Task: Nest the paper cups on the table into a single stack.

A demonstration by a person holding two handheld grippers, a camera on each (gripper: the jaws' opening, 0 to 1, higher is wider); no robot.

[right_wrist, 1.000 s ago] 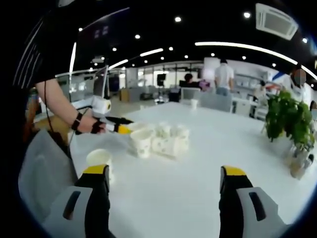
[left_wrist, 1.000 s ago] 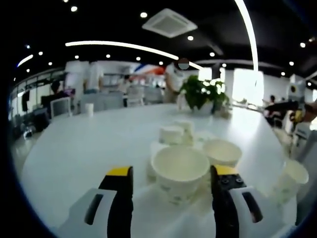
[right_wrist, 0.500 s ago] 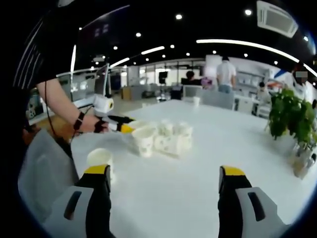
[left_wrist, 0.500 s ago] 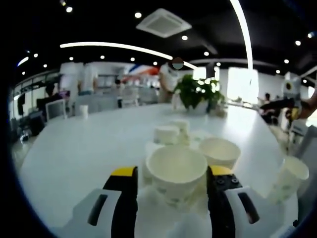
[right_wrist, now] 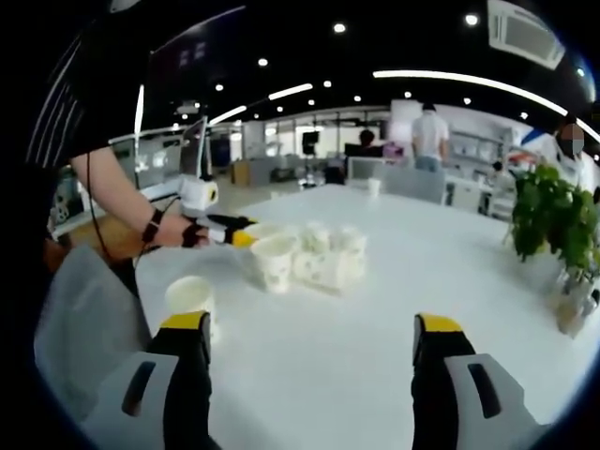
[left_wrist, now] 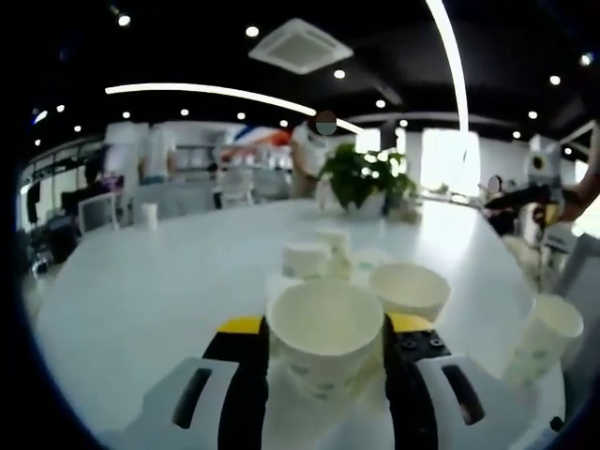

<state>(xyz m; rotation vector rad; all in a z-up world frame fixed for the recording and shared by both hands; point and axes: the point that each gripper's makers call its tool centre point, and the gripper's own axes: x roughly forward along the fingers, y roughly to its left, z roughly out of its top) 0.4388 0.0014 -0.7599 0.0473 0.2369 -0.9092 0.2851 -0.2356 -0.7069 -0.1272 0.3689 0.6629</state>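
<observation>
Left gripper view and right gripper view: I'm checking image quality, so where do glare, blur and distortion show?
Left gripper view: window glare washes the table; nearest paper cup soft. Right gripper view: fisheye bends the ceiling light strip; potted plant blurred.

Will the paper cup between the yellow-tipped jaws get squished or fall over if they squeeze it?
Probably it dents easily: the paper cup looks thin-walled, open and empty, so the left hand-held gripper should squeeze gently. It is likely very light. It is wider at the rim than lower down, so a sideways push on the white table could tip it.
</observation>
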